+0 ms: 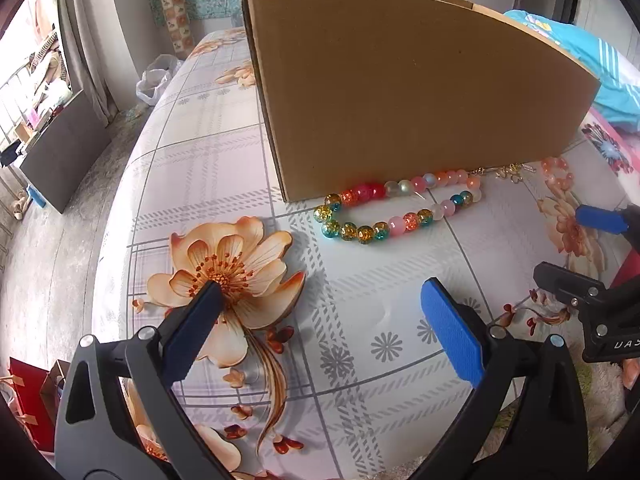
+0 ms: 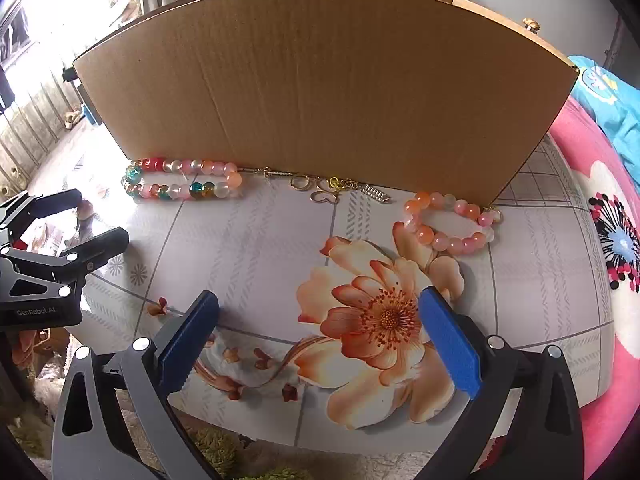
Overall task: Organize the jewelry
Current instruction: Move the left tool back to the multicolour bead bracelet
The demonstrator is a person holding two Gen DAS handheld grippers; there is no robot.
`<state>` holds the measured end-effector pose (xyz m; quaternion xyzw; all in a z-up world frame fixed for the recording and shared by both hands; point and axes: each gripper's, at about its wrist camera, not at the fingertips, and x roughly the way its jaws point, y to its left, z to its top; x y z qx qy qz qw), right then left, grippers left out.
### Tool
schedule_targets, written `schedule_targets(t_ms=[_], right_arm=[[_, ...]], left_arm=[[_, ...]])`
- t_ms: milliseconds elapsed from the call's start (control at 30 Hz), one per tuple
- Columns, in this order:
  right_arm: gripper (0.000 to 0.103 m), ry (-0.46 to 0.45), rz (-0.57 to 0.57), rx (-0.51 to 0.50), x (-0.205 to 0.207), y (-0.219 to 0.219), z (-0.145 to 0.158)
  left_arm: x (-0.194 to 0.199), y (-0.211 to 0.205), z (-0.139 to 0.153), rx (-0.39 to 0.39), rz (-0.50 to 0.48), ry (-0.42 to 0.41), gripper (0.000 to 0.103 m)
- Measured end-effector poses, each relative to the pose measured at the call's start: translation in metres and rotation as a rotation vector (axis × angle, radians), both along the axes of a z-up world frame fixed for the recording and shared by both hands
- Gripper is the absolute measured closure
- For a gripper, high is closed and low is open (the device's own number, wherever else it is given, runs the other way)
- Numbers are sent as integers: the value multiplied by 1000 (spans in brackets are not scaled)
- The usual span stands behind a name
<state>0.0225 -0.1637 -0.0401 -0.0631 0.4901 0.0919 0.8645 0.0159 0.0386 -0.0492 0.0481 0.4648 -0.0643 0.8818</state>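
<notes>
While both grippers hang wide open and empty above the flowered tablecloth, nothing has yet been lifted, so the work appears to stand at its opening step: choosing and approaching a first piece. Left gripper: blue pads spread far apart, low centre of the left wrist view, well short of the jewelry. Right gripper: equally wide, low centre of the right wrist view, over a printed flower, holding nothing. Item one, multicolour bead necklace: lies as a flattened loop against the foot of the cardboard box, centre of the left view and left of centre in the right view; its long axis runs left to right along the box wall, the closed bend at the left, the open ends pointing right toward the clasp. Item two, gold chain with rings and a heart-shaped link: strung out along the same wall, centre of the right view, axis also left to right, seemingly joined to the necklace's right end. Item three, pink and orange bead bracelet: a flattened oval right of centre in the right view, near the box's right corner, long axis slanting from upper left to lower right. Whether the box is open on top cannot be told from these views. Next move, as judged: advance a gripper forward and down over one strand, pads set across its long axis, then pinch a bead.
</notes>
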Motion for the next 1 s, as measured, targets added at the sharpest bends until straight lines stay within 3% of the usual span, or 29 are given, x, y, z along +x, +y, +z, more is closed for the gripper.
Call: schedule_targets(t_ms=[167,300,433,500,667,767,1000], right_arm=[[6,-4,4,6,-6,-1,-1],[6,8,-68,77,-3,-16,9],[7,-55,-94,171,-7,-30,25],[16,-74,-94,207,-10,-34,32],[28,-99,-95,263,-12,-41,39],[32,-102,-84,272,-12,-37,41],[32,-92,-69,297,-16,-31,34]], left_arm=[[-9,2,0,-10,-22,-40,7],[-10,7,5,7,-1,-55,7],[-16,10,28,-85,-37,-153,8],[-19,5,39,-114,-84,-203,11],[-15,-17,44,-156,-200,-215,48],[-9,-29,39,-174,-246,-186,57],[18,-35,16,-175,-234,-46,75]])
